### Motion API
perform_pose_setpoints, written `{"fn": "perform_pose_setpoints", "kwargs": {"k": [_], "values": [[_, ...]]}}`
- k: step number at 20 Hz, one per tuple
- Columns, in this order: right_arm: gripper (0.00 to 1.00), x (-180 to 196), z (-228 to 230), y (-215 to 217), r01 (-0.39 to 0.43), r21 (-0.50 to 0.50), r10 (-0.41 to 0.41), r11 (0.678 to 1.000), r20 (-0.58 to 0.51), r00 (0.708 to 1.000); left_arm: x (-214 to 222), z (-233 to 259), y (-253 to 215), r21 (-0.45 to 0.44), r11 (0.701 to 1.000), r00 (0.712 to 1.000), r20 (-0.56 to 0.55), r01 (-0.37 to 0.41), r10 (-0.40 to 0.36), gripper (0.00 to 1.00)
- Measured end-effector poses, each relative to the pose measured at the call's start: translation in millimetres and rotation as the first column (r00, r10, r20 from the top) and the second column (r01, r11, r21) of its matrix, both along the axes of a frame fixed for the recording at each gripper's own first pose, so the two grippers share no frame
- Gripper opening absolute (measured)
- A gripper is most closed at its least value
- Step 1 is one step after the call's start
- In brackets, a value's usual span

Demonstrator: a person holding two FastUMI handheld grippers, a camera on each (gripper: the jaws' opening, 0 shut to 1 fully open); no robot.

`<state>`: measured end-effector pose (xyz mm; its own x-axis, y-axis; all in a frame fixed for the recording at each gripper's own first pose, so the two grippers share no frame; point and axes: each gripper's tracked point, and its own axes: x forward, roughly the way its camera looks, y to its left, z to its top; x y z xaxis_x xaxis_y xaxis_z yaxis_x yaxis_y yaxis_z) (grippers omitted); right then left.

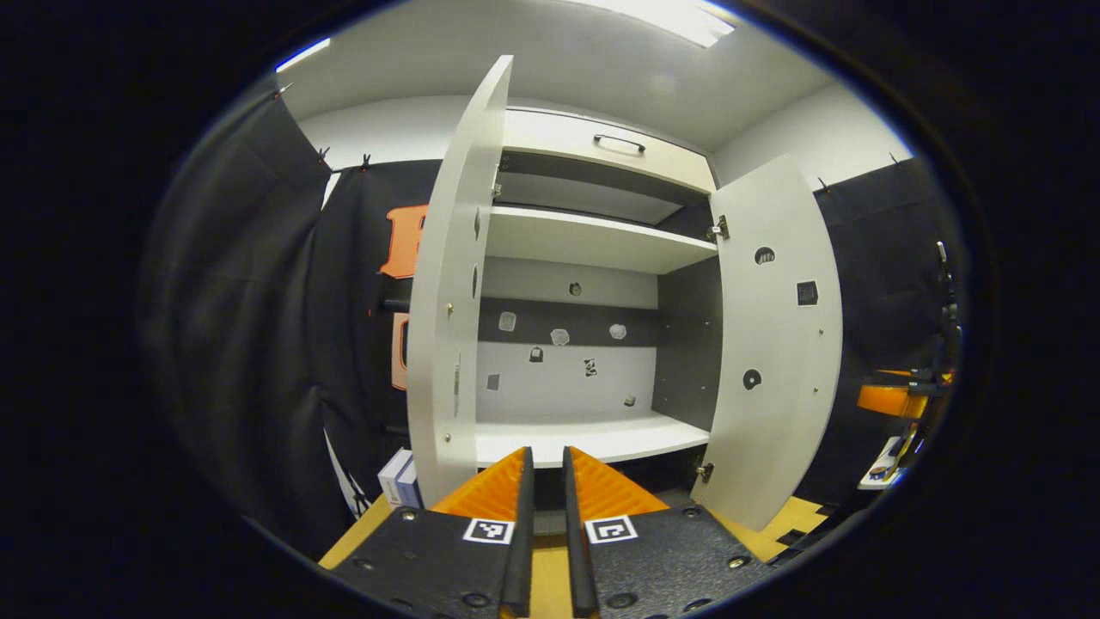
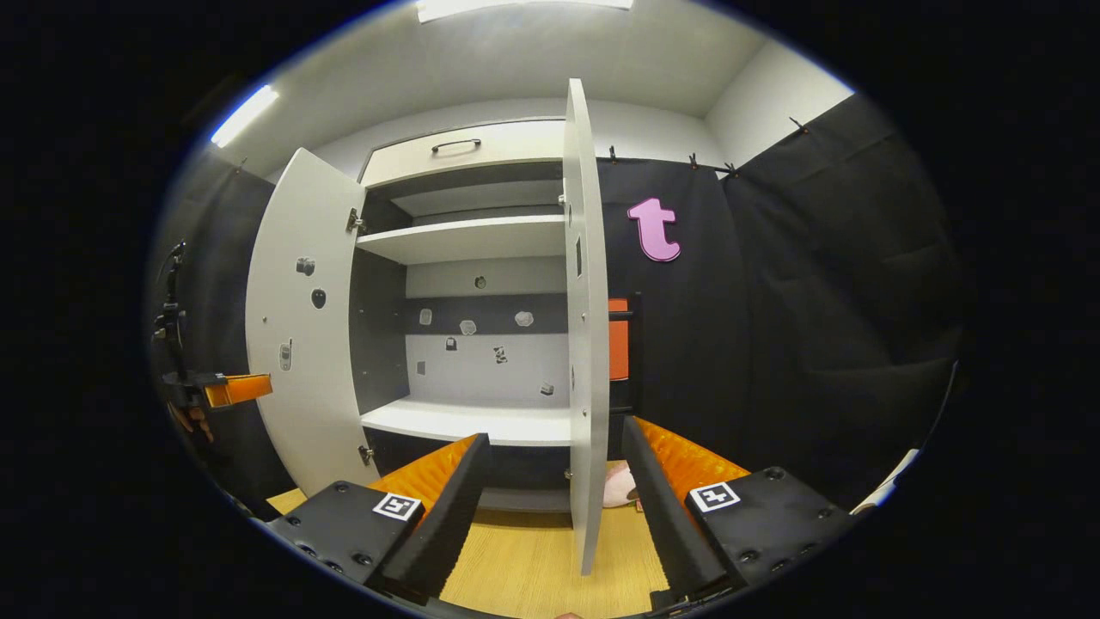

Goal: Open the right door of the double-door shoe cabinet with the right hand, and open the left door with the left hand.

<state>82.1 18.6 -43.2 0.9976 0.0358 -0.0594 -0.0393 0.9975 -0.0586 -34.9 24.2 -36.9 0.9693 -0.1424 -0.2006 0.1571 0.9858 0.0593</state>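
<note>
Shoe cabinet (image 1: pixel 593 430) stands against the black-draped booth wall, both doors swung out, interior exposed: upper shelf (image 1: pixel 593 241), lower shelf (image 2: pixel 464 421), small stickers on the back panel. A drawer with a dark handle (image 1: pixel 619 142) sits across the top.

Left door (image 1: pixel 447 292) seen nearly edge-on in the left gripper view, open well past square; in the right gripper view its inner face shows, hinge cups visible. Right door (image 2: pixel 586 344) edge-on in the right gripper view, its lower edge hanging between the right tool's fingers without touching either.

Right tool (image 2: pixel 554 490) spread wide, holding nothing. Left tool (image 1: pixel 547 481) narrow, fingers nearly together with a thin gap, nothing between them, set just in front of the lower shelf.

Wooden floor (image 2: pixel 533 559) below. Small pink object (image 2: pixel 619 488) low behind the right door; too hidden to identify
</note>
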Motion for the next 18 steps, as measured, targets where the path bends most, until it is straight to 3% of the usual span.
{"fn": "perform_pose_setpoints", "kwargs": {"k": [1,2,3,4,5,6,9,11,18], "values": [[0.93,0.0,0.5,-0.1,0.000,0.001,0.000,1.000,0.001,1.000,0.3,-0.9,-3.2,0.012,1.000,1.000,0.009,0.001,-0.001,0.25],[0.98,-1.9,1.0,-1.5,0.001,0.001,-0.001,1.000,0.003,1.000,2.2,-0.3,-6.7,0.032,0.999,1.000,0.022,0.005,-0.006,0.41],[0.93,-2.0,2.3,-2.4,0.005,0.000,-0.005,1.000,0.007,1.000,2.0,1.4,-10.8,0.051,0.999,0.999,0.034,0.014,-0.016,0.49],[0.93,-3.0,3.1,-4.2,0.008,-0.001,-0.008,1.000,0.011,1.000,2.2,0.7,-14.8,0.064,0.998,0.999,0.039,0.023,-0.025,0.66],[0.93,-2.6,3.7,-5.4,0.011,0.001,-0.011,1.000,0.014,1.000,2.7,-1.0,-19.7,0.074,0.997,0.999,0.042,0.023,-0.026,0.75],[0.93,-3.2,4.2,-5.6,0.009,0.006,-0.009,1.000,0.016,1.000,-0.2,-0.1,-23.3,0.075,0.997,0.999,0.045,0.026,-0.029,0.95],[0.98,-3.4,6.3,-5.0,0.003,0.019,-0.003,1.000,0.022,1.000,3.6,0.0,-25.4,0.068,0.997,0.999,0.043,0.027,-0.030,0.95],[0.93,-3.0,6.3,-8.1,0.010,0.016,-0.010,1.000,0.024,1.000,4.8,-0.7,-24.8,0.069,0.997,0.998,0.050,0.023,-0.026,0.95],[0.93,-1.4,3.8,-4.6,0.004,0.021,-0.004,1.000,0.020,1.000,0.5,0.2,-25.9,0.076,0.997,0.997,0.060,0.033,-0.037,0.95]]}}
